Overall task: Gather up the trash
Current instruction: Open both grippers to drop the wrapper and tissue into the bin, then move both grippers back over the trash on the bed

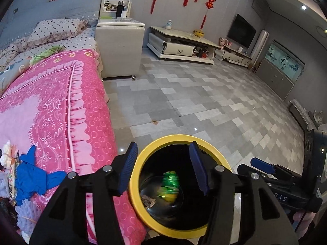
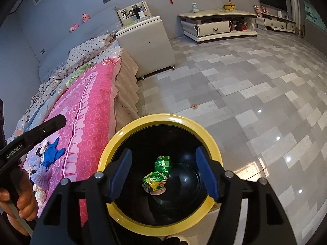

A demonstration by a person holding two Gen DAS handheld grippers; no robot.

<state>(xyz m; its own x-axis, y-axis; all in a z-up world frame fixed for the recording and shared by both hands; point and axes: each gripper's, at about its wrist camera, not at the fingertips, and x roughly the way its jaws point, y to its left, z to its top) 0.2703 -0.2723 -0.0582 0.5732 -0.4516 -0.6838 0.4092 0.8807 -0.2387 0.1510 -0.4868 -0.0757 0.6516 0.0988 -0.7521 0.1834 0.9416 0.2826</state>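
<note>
A black trash bin with a yellow rim (image 1: 141,159) (image 2: 114,134) stands on the floor beside the bed. Green crumpled wrappers (image 1: 169,185) (image 2: 158,173) lie inside it, blurred in the left wrist view. My left gripper (image 1: 163,167) is open and empty above the bin. My right gripper (image 2: 163,173) is open and empty above the bin's mouth. A blue glove (image 1: 30,175) (image 2: 52,153) lies on the pink bedspread (image 1: 61,106) (image 2: 87,110), with pale purple fluffy items (image 1: 24,212) (image 2: 38,175) beside it.
A white bedside cabinet (image 1: 119,47) (image 2: 147,47) stands past the bed. A white TV stand (image 1: 179,42) (image 2: 216,22) lines the far wall. The grey tiled floor (image 1: 204,102) (image 2: 245,91) spreads to the right. The right gripper's body (image 1: 286,181) shows at the right edge.
</note>
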